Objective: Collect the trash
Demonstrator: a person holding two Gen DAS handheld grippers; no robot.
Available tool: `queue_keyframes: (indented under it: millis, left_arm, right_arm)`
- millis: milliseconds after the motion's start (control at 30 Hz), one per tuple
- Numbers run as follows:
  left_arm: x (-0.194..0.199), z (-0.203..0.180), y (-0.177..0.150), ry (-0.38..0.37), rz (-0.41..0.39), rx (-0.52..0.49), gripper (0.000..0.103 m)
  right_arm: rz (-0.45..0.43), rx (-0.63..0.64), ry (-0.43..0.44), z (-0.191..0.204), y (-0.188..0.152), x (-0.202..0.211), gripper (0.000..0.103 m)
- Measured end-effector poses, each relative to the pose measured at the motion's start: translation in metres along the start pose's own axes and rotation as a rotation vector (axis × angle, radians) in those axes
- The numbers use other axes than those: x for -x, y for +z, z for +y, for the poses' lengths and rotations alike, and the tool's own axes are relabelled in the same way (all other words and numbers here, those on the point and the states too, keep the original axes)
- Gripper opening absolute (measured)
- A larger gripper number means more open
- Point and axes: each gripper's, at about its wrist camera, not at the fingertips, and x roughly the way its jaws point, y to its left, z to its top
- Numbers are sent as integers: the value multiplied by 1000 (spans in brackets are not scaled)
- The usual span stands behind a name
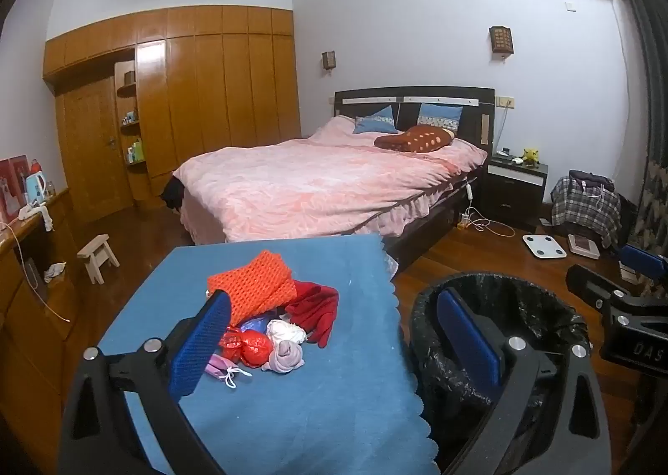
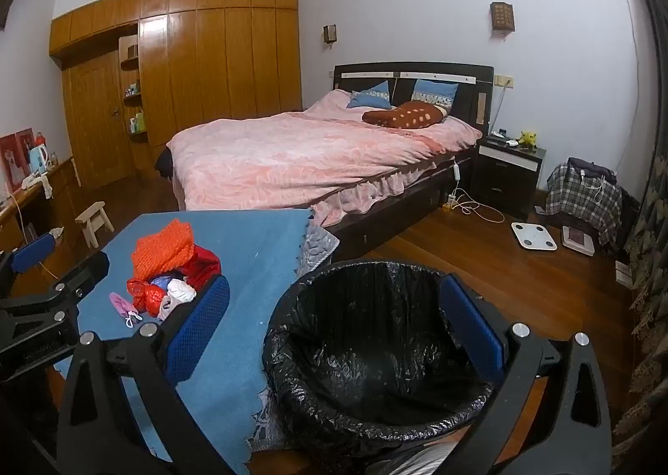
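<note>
A small pile lies on the blue cloth [image 1: 334,412] over a table: an orange knitted piece [image 1: 252,285], red gloves [image 1: 315,308], a crumpled red plastic bag [image 1: 246,345], white tissue [image 1: 286,331], a pink rolled cloth [image 1: 284,358] and a pink face mask [image 1: 223,368]. The same pile [image 2: 167,278] shows left in the right wrist view. A bin lined with a black bag [image 2: 375,349] stands right of the table. My left gripper [image 1: 334,333] hangs open over the table's near edge, nothing between its fingers. My right gripper [image 2: 334,316] is open above the bin's rim, also empty.
A bed with a pink cover [image 1: 317,182] stands behind the table. A small wooden stool [image 1: 98,257] is on the floor at left, beside a wooden dresser [image 1: 25,266]. White scales [image 2: 534,236] and a chair draped in plaid cloth [image 2: 584,199] occupy the right floor.
</note>
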Motion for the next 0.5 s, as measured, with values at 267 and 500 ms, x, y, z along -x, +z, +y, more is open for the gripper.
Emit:
queue_keyframes:
  millis: [267,500]
  left_arm:
    - [-1,1,0,-1,-4,4,97]
    - [0,0,0,0,-8,3,97]
  right_arm:
    - [3,4,-4,1,0,-1,98]
    - [1,5,-2,1,0,-1,98]
